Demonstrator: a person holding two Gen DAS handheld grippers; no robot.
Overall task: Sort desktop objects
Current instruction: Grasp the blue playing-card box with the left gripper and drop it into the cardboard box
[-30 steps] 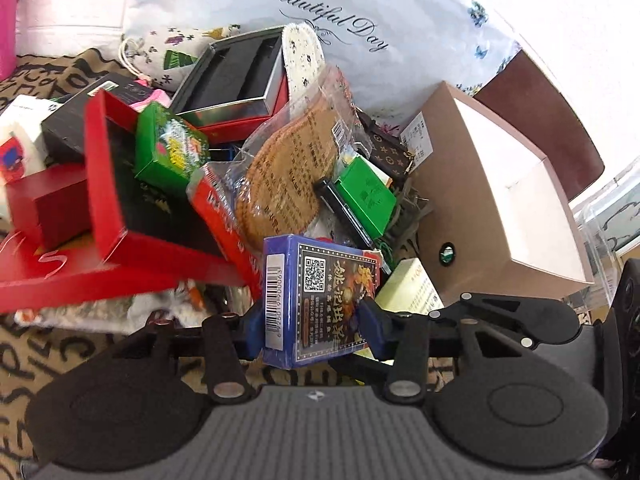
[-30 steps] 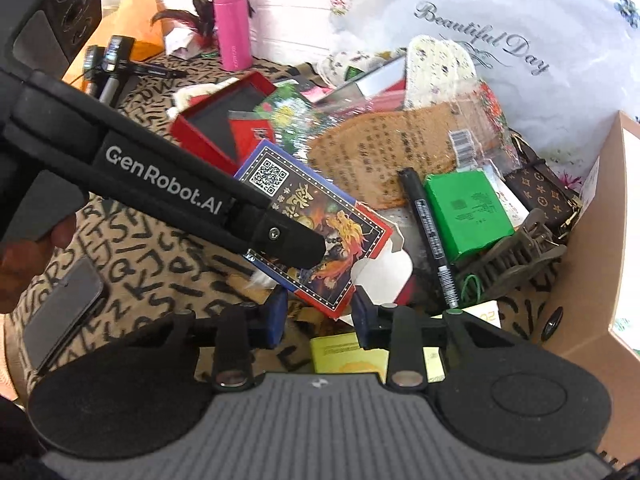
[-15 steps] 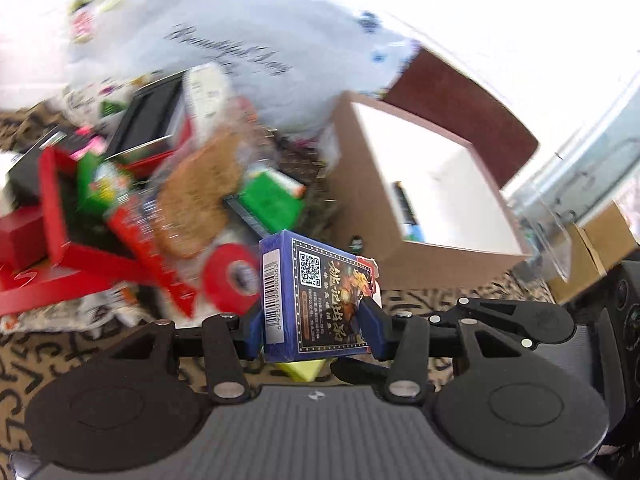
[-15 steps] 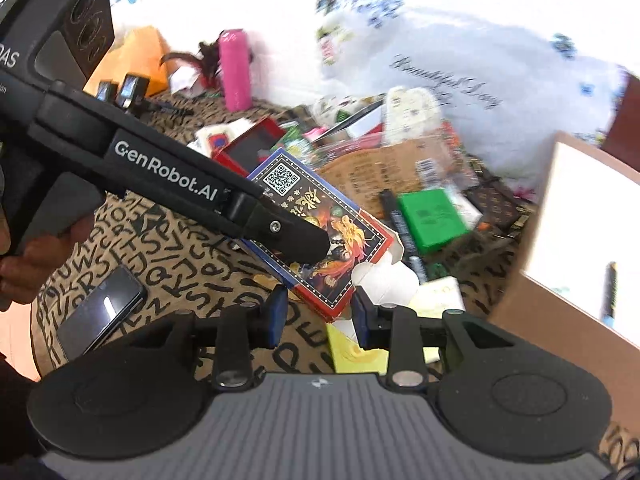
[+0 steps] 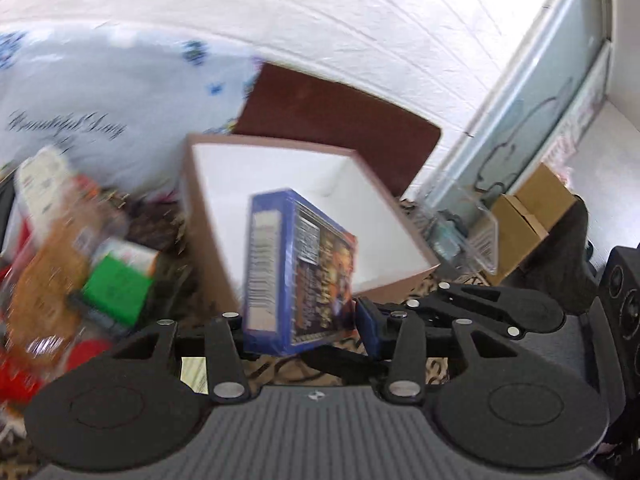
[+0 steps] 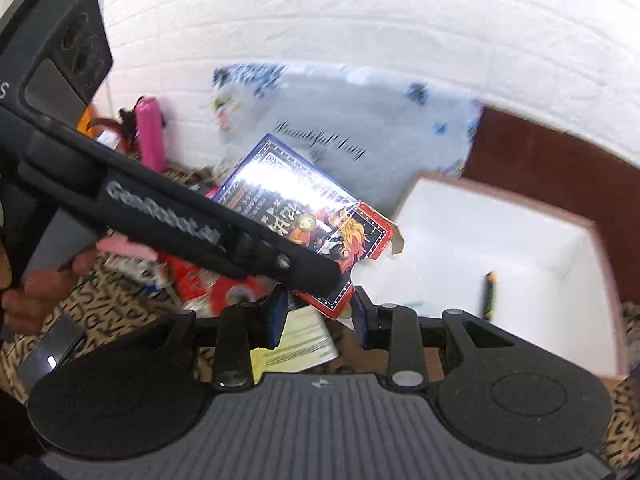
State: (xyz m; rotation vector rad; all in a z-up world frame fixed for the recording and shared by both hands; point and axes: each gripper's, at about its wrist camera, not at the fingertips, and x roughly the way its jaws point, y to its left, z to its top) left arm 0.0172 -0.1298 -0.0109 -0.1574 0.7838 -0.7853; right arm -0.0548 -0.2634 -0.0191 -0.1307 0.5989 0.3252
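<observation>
My left gripper [image 5: 300, 320] is shut on a blue card box [image 5: 298, 272] and holds it tilted in the air in front of the open brown cardboard box [image 5: 400, 280] with a white inside. In the right wrist view the same card box [image 6: 304, 220] hangs in the left gripper's arm [image 6: 160, 216], left of the cardboard box [image 6: 500, 248], which holds a dark pen [image 6: 489, 294]. My right gripper [image 6: 320, 320] is open and empty, low beside the cardboard box.
A blurred pile lies left: green box [image 5: 116, 284], biscuit packet [image 5: 48, 276], red tape roll [image 6: 236, 292]. A white "Beautiful Day" bag [image 6: 340, 128] and pink bottle [image 6: 150, 132] stand behind. A phone [image 6: 48, 354] lies on the letter-print cloth. A brown chair back [image 5: 340, 120] stands beyond.
My left gripper has lifted the blue card box off the pile and swung it right, up toward the cardboard box. The right gripper has risen and turned right too, staying open.
</observation>
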